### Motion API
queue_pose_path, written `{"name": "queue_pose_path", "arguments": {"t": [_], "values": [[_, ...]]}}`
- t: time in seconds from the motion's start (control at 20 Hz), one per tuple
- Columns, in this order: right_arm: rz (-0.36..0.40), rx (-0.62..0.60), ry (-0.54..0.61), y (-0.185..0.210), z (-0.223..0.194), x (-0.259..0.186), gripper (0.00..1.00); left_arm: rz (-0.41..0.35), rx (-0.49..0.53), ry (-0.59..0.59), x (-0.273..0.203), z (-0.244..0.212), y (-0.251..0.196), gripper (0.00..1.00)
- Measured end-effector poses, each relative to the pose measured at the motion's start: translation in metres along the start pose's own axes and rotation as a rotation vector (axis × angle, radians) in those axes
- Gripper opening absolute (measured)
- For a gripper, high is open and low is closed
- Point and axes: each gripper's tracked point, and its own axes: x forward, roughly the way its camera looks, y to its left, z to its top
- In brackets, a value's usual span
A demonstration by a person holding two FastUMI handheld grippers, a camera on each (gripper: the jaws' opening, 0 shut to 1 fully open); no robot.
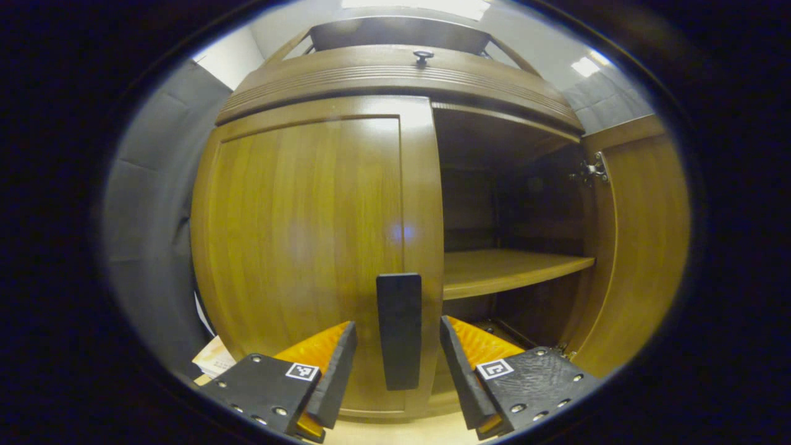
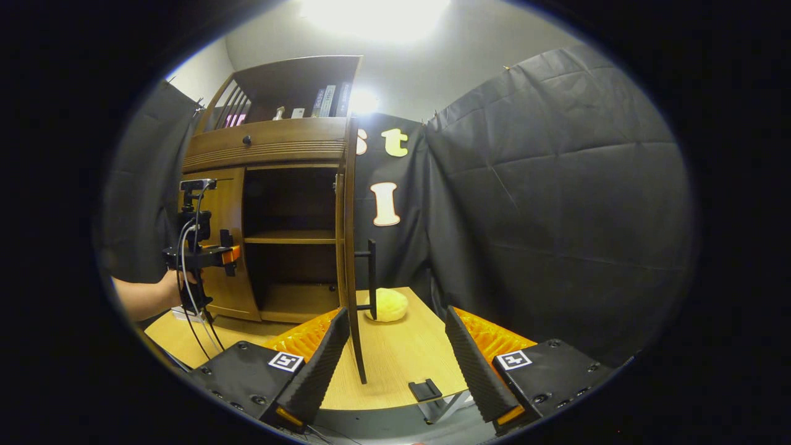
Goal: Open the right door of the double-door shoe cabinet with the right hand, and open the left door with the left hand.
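Spread wide, the left gripper (image 1: 398,371) frames the dark bar handle (image 1: 399,330) of the closed left door (image 1: 309,247), its fingers apart from that bar on both sides; beside it the shoe cabinet (image 1: 395,77) stands open on the right, its wooden shelf (image 1: 507,269) bare and the compartments above and below it dark; the right door (image 2: 351,247) is swung fully out, seen edge-on in the right gripper view; the right gripper (image 2: 395,358) gapes too, gripping nothing, the door's edge between its fingers; a yellow lump (image 2: 387,305) lies on the table (image 2: 401,364) behind the door.
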Motion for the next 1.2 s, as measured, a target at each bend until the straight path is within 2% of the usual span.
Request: {"name": "queue_pose_path", "arguments": {"t": [0.05,0.1,0.25,0.3,0.35,0.45,0.55,0.8,1.2], "values": [[0.004,-0.003,0.003,0.0,-0.001,0.0,0.97,0.005,-0.003,-0.003,-0.003,-0.001,-0.001,0.8],[0.006,-0.008,0.007,0.0,-0.001,0.001,0.97,0.025,-0.003,-0.022,0.003,0.0,0.003,0.71],[0.008,-0.015,0.003,-0.003,0.001,0.002,0.98,0.021,-0.011,-0.013,0.007,-0.005,0.003,0.42],[0.013,-0.016,0.001,-0.002,0.0,0.004,0.98,0.017,-0.029,-0.001,-0.001,0.0,0.001,0.42],[0.019,-0.019,0.002,-0.001,0.0,0.006,0.97,0.024,-0.025,0.0,0.015,-0.004,-0.001,0.35],[0.032,-0.026,0.005,0.001,0.0,0.007,0.97,0.021,-0.015,0.01,0.009,-0.005,0.002,0.21],[0.056,-0.027,0.0,0.008,0.004,0.01,0.98,0.007,-0.039,0.017,0.002,-0.006,0.001,0.18],[0.109,-0.036,-0.024,0.022,0.01,0.019,0.97,-0.012,-0.034,0.033,-0.024,-0.007,0.004,0.18],[0.184,-0.03,-0.031,0.044,0.011,0.03,0.98,0.005,-0.052,0.035,-0.071,-0.005,0.016,0.18]]}}
